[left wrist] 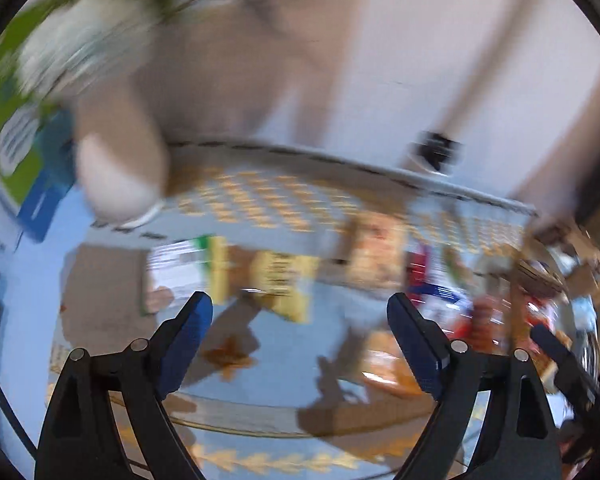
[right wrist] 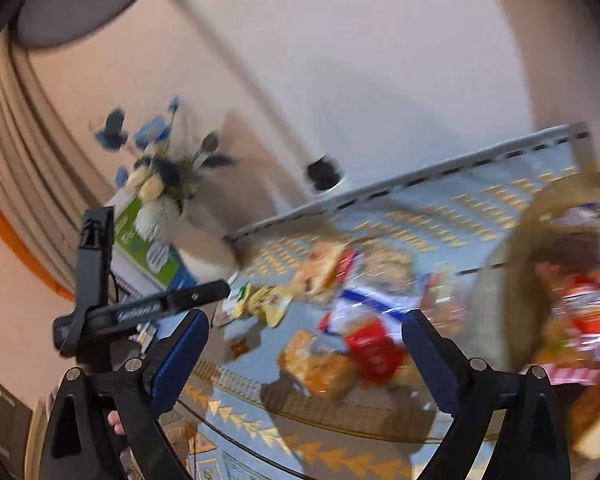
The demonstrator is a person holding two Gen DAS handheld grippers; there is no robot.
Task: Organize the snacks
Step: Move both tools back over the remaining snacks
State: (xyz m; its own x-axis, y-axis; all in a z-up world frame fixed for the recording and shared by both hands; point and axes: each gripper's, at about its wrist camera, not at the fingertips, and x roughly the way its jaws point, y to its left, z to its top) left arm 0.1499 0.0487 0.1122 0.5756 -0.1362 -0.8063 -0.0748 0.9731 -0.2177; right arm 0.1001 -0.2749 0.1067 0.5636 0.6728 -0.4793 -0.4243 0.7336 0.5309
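Left wrist view, blurred: left claw (left wrist: 300, 312) spread wide, nothing between its blue pads, hanging over the blue patterned surface (left wrist: 280, 344). Snacks lie loose beyond it: a yellow packet (left wrist: 284, 284), a white-green box (left wrist: 180, 272), an orange packet (left wrist: 388, 368) near the right pad. A pale vase (left wrist: 120, 176) stands at the far left. Right wrist view, also blurred: right claw (right wrist: 306, 336) released, empty. A red packet (right wrist: 374, 346) and the orange packet (right wrist: 316, 364) lie on the surface between its fingers. At right, a woven basket (right wrist: 496, 280) holds several red-and-white packets (right wrist: 588, 304); exact count unreadable. The vase (right wrist: 204, 240) holds flowers (right wrist: 160, 176).
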